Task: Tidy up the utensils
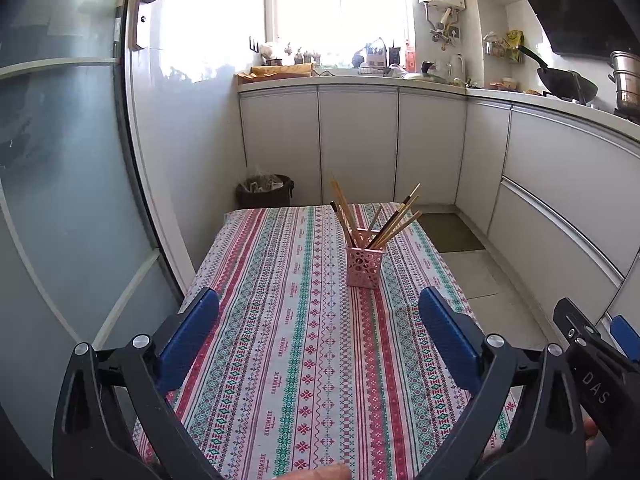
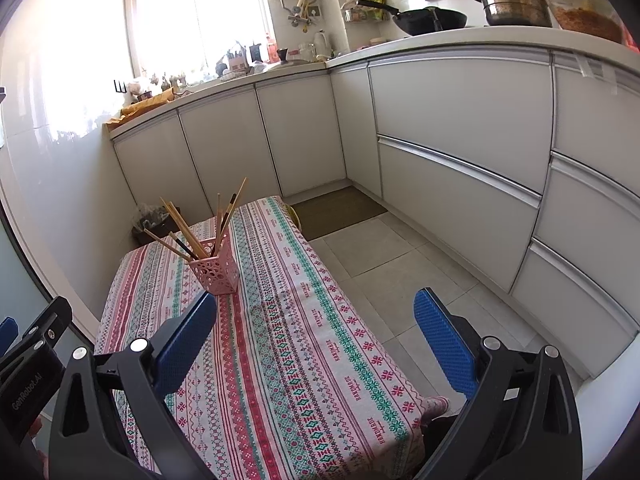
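A pink perforated holder (image 1: 363, 265) (image 2: 216, 271) stands on the patterned tablecloth (image 1: 280, 320) (image 2: 288, 344) towards the table's far end. Several wooden chopsticks (image 1: 394, 222) (image 2: 188, 232) stick out of it, fanned left and right. My left gripper (image 1: 320, 304) hovers over the near half of the table, open, with nothing between its blue pads. My right gripper (image 2: 316, 308) is open too and empty, held over the table's right edge and the floor. The holder lies well ahead of both grippers. The right gripper's body (image 1: 592, 360) shows at the edge of the left wrist view.
A glass door (image 1: 60, 160) runs along the table's left side. White cabinets (image 2: 460, 140) line the back and right walls, with tiled floor (image 2: 400, 272) between them and the table. A dark bin (image 1: 266, 192) stands beyond the table's far end. Pots and a wok (image 2: 424, 16) sit on the counter.
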Demonstrator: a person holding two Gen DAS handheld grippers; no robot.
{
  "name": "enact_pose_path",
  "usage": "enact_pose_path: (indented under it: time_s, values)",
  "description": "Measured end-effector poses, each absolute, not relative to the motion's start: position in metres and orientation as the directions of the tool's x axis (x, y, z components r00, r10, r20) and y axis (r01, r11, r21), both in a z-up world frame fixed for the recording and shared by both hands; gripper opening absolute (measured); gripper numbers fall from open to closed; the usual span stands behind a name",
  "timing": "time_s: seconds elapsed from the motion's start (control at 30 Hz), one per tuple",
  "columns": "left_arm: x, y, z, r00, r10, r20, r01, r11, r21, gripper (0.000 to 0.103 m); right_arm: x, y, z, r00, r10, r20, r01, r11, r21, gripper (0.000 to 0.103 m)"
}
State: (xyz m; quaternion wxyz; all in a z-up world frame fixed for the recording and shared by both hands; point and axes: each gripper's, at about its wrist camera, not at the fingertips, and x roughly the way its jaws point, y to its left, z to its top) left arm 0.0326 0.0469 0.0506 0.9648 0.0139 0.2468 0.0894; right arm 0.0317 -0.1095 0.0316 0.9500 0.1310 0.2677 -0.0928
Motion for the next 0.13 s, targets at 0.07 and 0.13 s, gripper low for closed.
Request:
enact_pose_path:
  time_s: [0.07, 0.13]
  values:
    - [0.0320, 0.0470, 0.0503, 0.862, 0.185, -0.473, -0.170, 0.983, 0.075, 0.096, 0.0318, -0.1094, 0.0309, 0.838, -0.105, -0.536, 0.246, 0.948, 0.199, 0.096]
    - [0.0325, 0.0482, 0.0499, 0.859, 0.175, -0.482, -0.166, 0.984, 0.062, 0.096, 0.0316, -0.1101, 0.0306, 0.838, -0.104, -0.536, 0.246, 0.948, 0.200, 0.096]
